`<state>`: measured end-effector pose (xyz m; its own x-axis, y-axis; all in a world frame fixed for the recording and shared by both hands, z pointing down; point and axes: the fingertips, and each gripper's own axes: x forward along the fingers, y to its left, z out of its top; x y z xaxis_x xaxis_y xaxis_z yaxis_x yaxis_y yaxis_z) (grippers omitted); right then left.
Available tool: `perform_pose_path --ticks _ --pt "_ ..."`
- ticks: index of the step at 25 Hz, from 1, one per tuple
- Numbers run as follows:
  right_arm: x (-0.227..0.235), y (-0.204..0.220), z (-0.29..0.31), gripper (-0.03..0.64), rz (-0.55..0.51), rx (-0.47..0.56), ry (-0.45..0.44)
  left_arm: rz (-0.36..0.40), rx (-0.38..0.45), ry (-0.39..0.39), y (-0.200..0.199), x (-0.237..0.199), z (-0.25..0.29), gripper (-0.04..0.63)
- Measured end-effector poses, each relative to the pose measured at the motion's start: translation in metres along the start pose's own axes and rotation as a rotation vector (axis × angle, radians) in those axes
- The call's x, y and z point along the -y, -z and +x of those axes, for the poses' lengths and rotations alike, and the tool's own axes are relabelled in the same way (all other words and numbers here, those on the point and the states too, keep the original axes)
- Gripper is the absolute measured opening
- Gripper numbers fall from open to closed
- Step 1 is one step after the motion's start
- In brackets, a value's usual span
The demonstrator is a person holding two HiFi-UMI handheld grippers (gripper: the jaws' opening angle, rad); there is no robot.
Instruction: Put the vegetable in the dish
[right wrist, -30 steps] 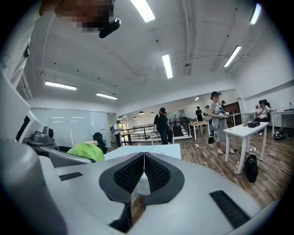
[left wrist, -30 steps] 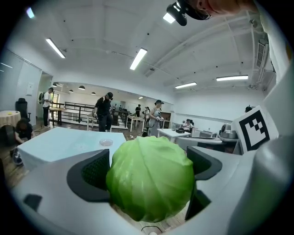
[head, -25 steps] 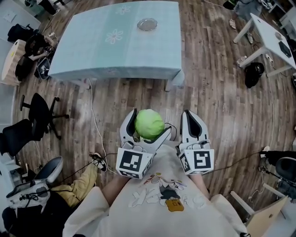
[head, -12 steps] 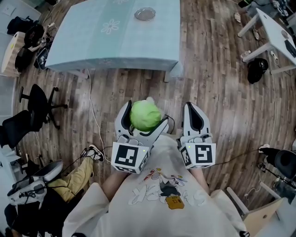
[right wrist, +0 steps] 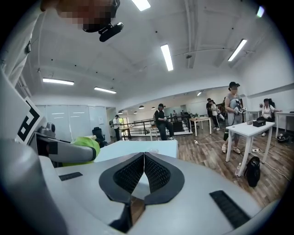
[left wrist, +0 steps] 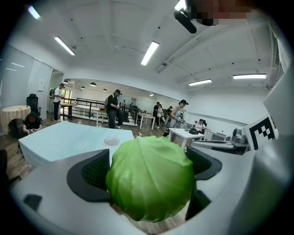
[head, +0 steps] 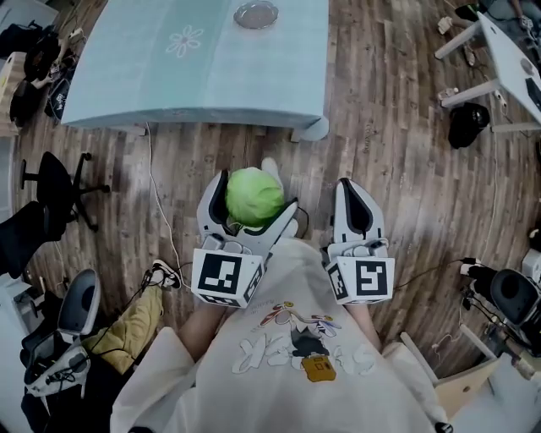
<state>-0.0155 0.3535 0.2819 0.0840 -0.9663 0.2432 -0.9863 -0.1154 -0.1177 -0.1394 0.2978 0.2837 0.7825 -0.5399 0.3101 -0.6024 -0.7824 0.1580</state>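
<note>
A round green cabbage [head: 253,196] sits clamped between the jaws of my left gripper [head: 250,203], held in front of my chest above the wooden floor. In the left gripper view the cabbage [left wrist: 151,176] fills the gap between both black pads. My right gripper [head: 354,210] is beside it on the right, shut with nothing in it; its pads meet at the tips [right wrist: 144,155]. A small glass dish [head: 256,14] rests on the far part of the pale blue table [head: 152,76], seen again as the dish [left wrist: 111,141] ahead.
Office chairs [head: 59,190] stand at the left. A white desk [head: 499,59] with a black bag [head: 467,127] under it is at the right. Cables trail over the wooden floor [head: 406,178]. Several people stand in the room's background.
The table and dish have slid toward the top of the head view. Both grippers keep their hold and stance, with the left gripper and cabbage drifting slightly left.
</note>
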Motion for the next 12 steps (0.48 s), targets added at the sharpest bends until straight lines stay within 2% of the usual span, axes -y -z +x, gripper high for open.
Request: perform_pose_path --ticks 12 --pt "0.026 -0.052 0.155 0.023 -0.007 -0.001 -0.067 -0.005 -0.012 0.0 -0.056 -0.068 0.124 0.529"
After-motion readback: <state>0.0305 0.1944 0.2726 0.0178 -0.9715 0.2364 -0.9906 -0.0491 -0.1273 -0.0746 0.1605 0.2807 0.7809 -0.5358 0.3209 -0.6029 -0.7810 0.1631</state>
